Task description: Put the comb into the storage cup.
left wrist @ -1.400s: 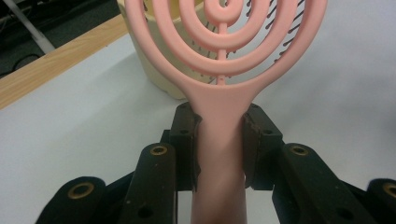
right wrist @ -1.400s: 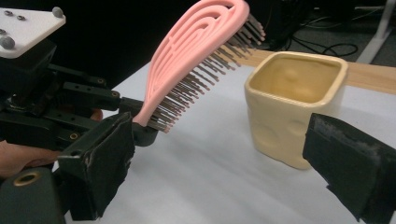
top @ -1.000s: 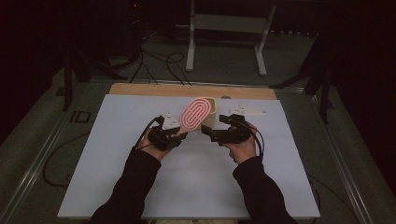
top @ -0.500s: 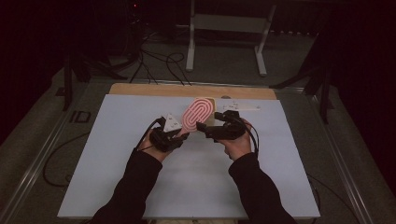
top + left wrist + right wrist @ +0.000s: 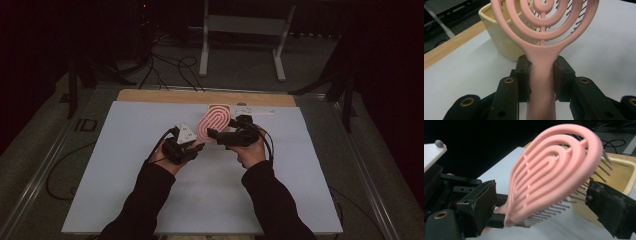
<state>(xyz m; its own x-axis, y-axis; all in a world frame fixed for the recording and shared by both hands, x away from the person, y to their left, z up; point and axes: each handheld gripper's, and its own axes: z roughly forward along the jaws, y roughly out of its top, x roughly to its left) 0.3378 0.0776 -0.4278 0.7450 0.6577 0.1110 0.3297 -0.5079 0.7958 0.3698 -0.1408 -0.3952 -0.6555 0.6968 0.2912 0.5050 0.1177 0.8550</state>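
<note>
A: Where is the pink hairbrush (image 5: 214, 123)?

B: It is lifted above the white table (image 5: 125, 165), near the far edge, just in front of a cream container (image 5: 501, 37). The left gripper (image 5: 541, 78) has its jaws clamped on the brush's handle, with the head tilted upward.

A: And the right gripper (image 5: 544, 212)?

B: Its jaws stand apart on either side of the brush head, one by the ribbed back, one by the bristles. Neither pad presses on it.

Cream pot (image 5: 506, 37) just behind the pink brush (image 5: 212, 125); bare table (image 5: 125, 150) leftward.
</note>
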